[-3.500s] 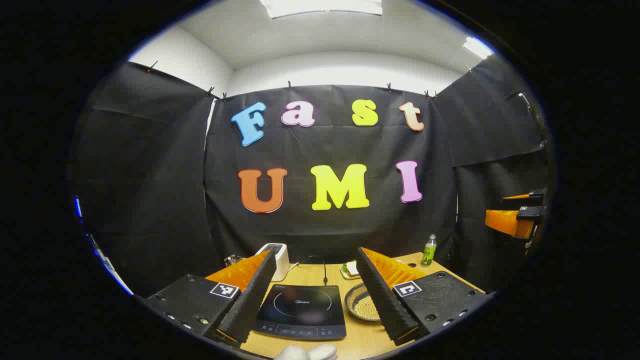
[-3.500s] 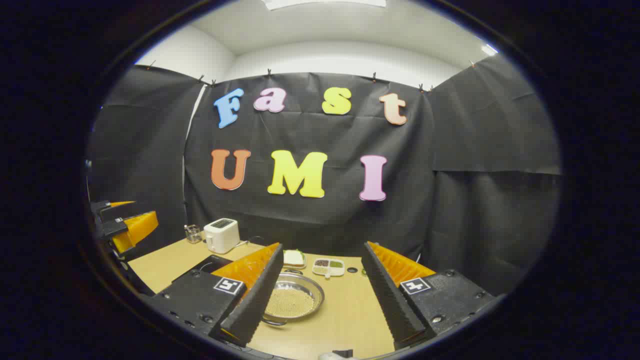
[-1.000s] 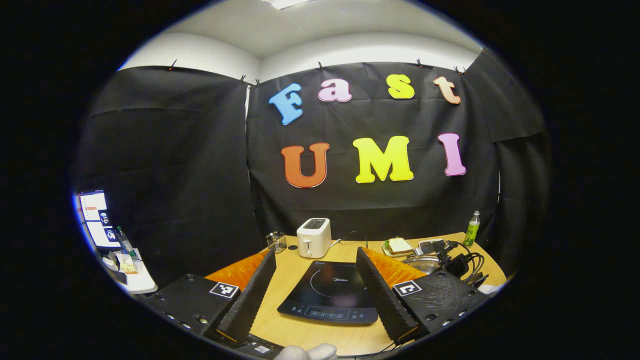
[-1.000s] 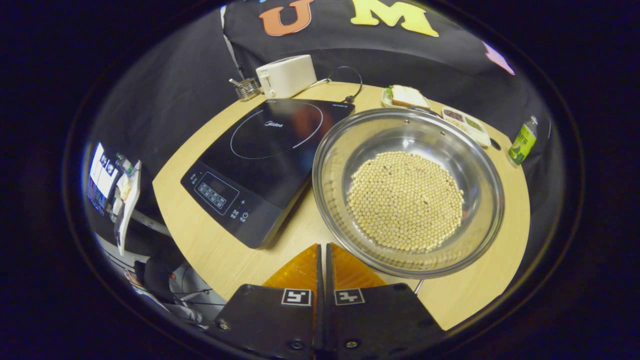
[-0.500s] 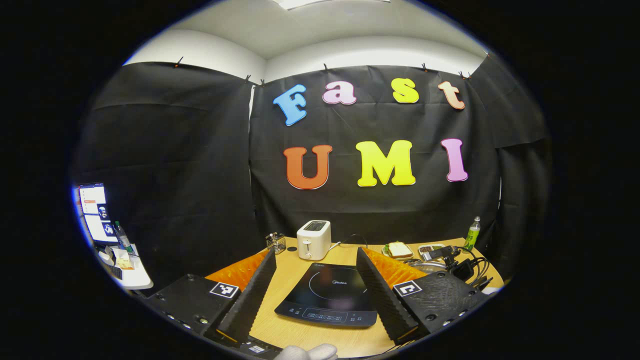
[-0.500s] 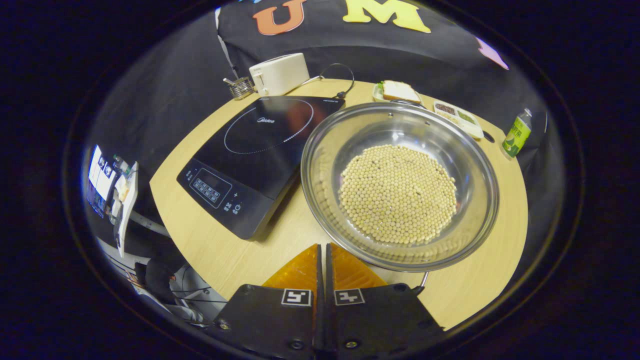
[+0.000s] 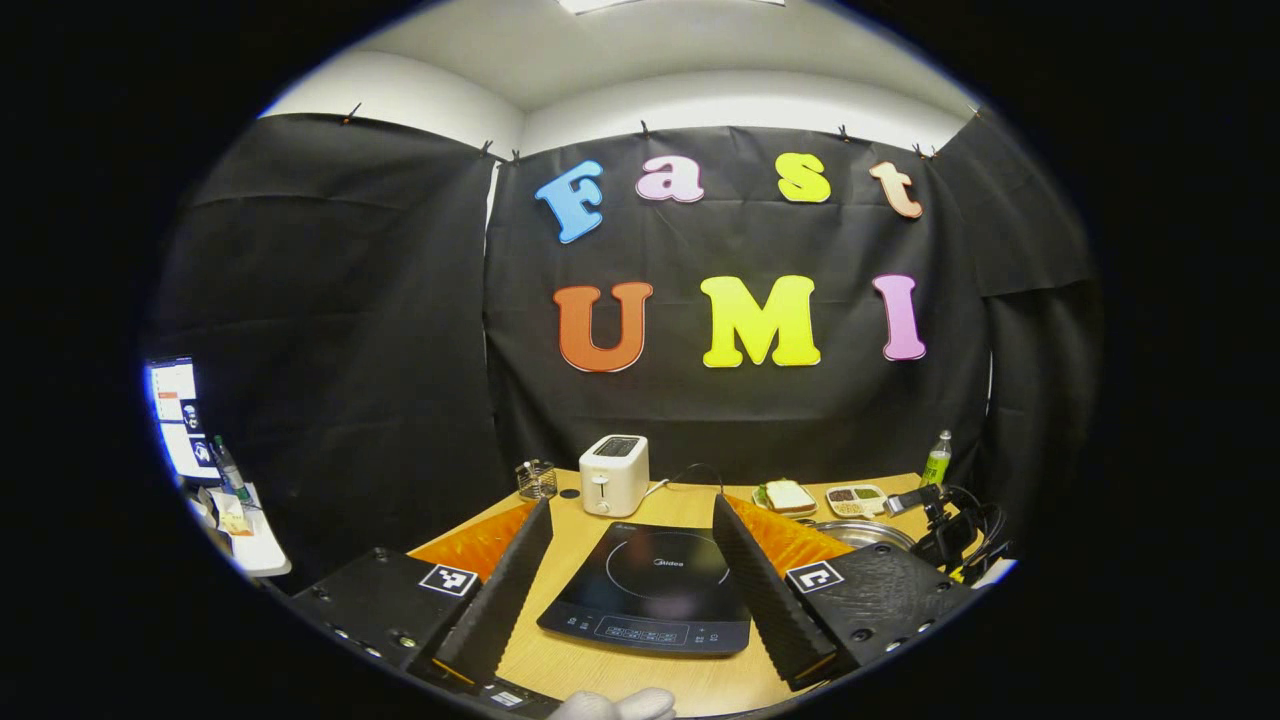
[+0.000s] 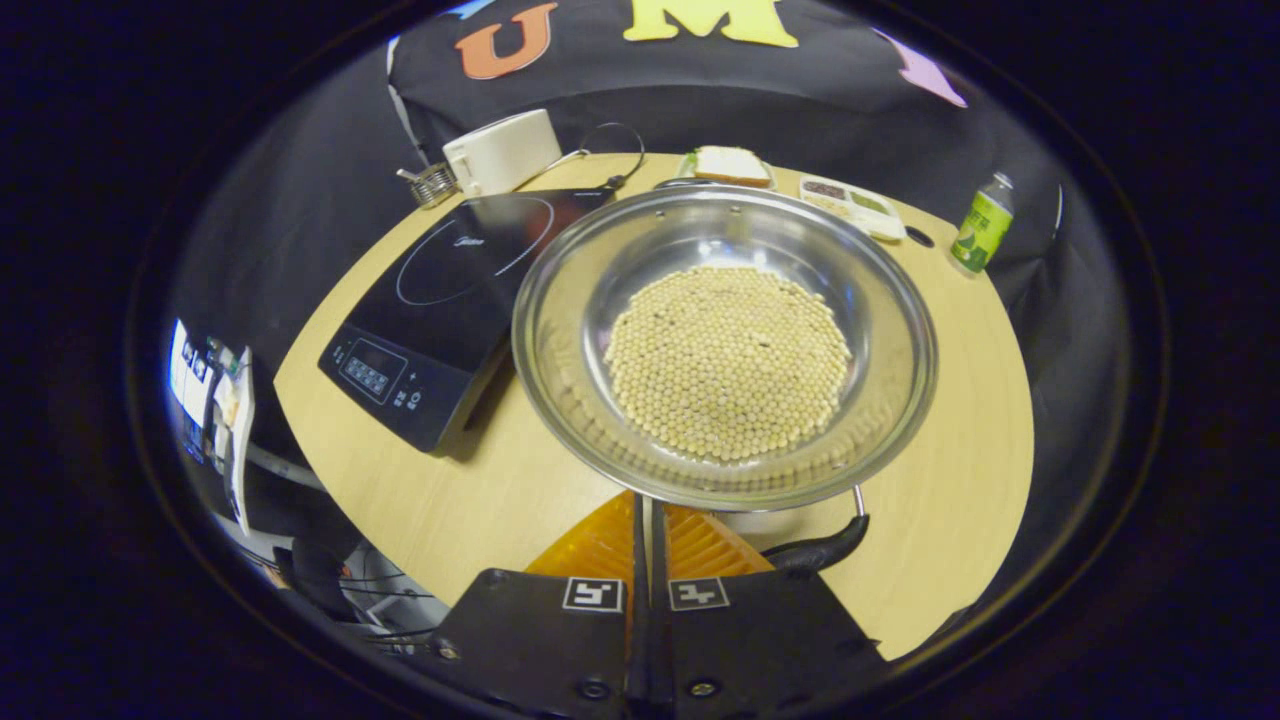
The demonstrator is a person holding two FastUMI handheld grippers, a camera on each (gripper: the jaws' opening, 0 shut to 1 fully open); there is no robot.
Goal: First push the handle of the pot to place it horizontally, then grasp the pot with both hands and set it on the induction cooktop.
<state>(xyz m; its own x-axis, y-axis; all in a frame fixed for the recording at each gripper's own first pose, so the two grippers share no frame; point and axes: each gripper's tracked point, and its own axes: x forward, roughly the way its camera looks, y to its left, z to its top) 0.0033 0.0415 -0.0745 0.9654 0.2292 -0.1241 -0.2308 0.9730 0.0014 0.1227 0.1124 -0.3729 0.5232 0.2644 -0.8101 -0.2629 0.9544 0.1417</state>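
Note:
A steel pot (image 8: 725, 340) holding pale beans sits on the wooden table, just right of the black induction cooktop (image 8: 440, 290). My right gripper (image 8: 645, 503) is shut with nothing between its fingers, its tips at the pot's near rim. The pot's dark handle (image 8: 822, 550) curves out beside the right finger, and I cannot tell if they touch. My left gripper (image 7: 630, 505) hangs open above the table's near edge, with the cooktop (image 7: 650, 590) between its fingers. The pot's rim (image 7: 865, 533) shows at the right, with the right gripper (image 7: 950, 525) beside it.
At the back of the table stand a white toaster (image 7: 613, 474), a small wire holder (image 7: 537, 480), a sandwich plate (image 7: 788, 495), a divided dish (image 7: 855, 497) and a green bottle (image 7: 937, 460). A side desk with a screen (image 7: 175, 415) stands at left.
The right gripper has slid rightward along the pot's near rim, staying shut, and the dark handle now shows beside its right finger. The left gripper stays open and has swung slightly.

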